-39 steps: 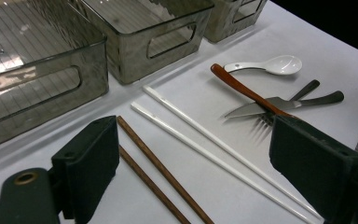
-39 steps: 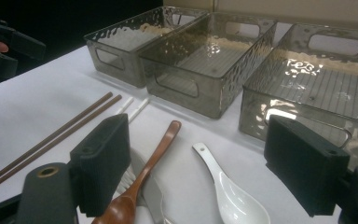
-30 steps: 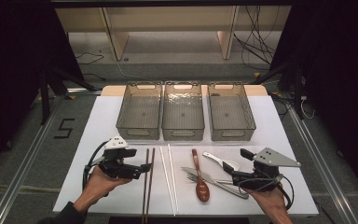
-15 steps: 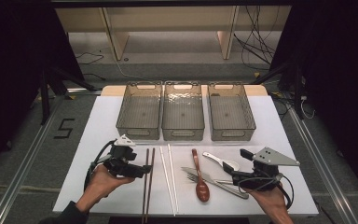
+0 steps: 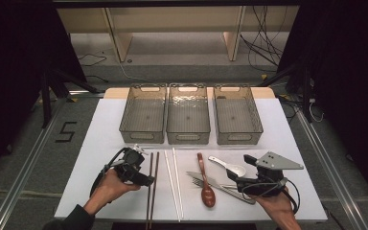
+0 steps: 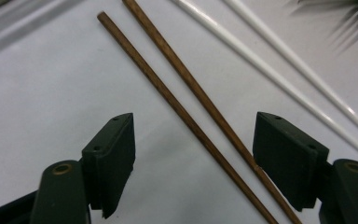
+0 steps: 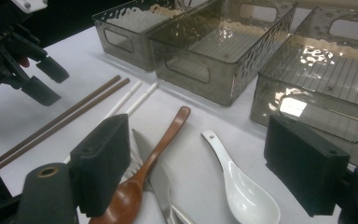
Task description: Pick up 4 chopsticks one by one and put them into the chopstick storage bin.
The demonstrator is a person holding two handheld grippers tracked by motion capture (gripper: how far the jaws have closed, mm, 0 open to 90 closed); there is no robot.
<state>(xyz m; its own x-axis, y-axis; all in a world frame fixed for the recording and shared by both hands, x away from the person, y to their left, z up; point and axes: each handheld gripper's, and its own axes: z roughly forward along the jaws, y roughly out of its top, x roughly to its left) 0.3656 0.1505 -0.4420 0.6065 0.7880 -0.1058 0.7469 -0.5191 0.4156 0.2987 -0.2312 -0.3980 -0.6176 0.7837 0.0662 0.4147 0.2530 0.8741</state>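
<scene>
Left hand-held gripper low over the white desk, jaws apart and just been closing astride the brown chopsticks, pads not touching them, right hand-held gripper open above wooden spoon and white spoon

Our left hand holds the left gripper low over the table, tilted down to the right in the high view; its jaws have just been closing and stand apart, pads pressing nothing. Our right hand keeps the right gripper pointed left in the high view, jaws wide apart.
</scene>
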